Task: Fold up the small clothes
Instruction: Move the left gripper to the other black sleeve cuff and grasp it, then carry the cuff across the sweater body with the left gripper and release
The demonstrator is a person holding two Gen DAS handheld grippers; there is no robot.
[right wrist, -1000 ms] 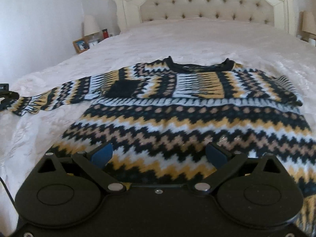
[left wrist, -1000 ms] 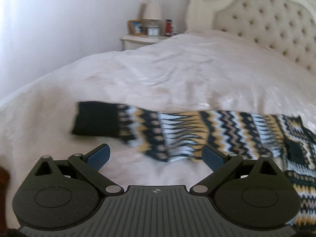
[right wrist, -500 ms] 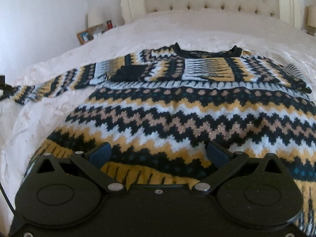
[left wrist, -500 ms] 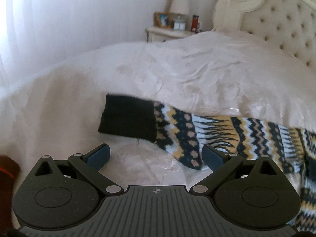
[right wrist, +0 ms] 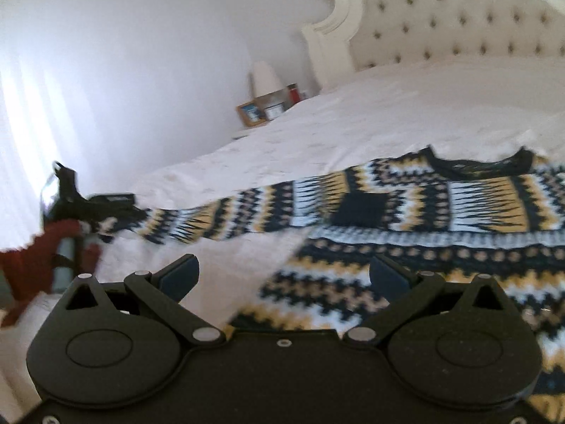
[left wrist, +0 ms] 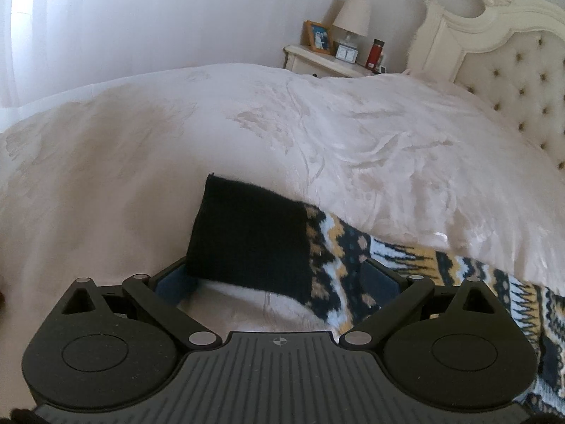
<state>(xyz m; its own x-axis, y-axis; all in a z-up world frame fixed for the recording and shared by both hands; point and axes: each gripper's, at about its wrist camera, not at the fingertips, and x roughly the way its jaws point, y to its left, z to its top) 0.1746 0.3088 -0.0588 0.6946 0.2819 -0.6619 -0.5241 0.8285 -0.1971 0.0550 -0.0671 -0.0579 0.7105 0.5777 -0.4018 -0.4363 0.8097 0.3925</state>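
Note:
A knitted sweater [right wrist: 406, 247] with navy, yellow and white zigzag bands lies flat on the white bed cover [left wrist: 317, 123]. Its left sleeve [left wrist: 353, 258] stretches out sideways and ends in a black cuff [left wrist: 247, 240]. My left gripper [left wrist: 277, 279] is low at that cuff. Its jaws are closing with the cuff and sleeve end lying between the blue fingers, which stand wide and do not press on it. My right gripper [right wrist: 284, 277] hovers open over the sweater's lower left edge, nothing between its fingers. The right wrist view also shows the left gripper [right wrist: 88, 201] at the sleeve end.
A person's red sleeve [right wrist: 21, 261] shows behind the left gripper. A tufted cream headboard [left wrist: 512, 60] closes the bed's far end. Beside it a nightstand [left wrist: 317, 58] carries a lamp [left wrist: 351, 10], a photo frame [left wrist: 317, 37] and a red bottle [left wrist: 374, 53].
The left gripper has come in on the black cuff, which now lies between its fingers. The right gripper has risen and swung left, so the sleeve and left gripper come into its view.

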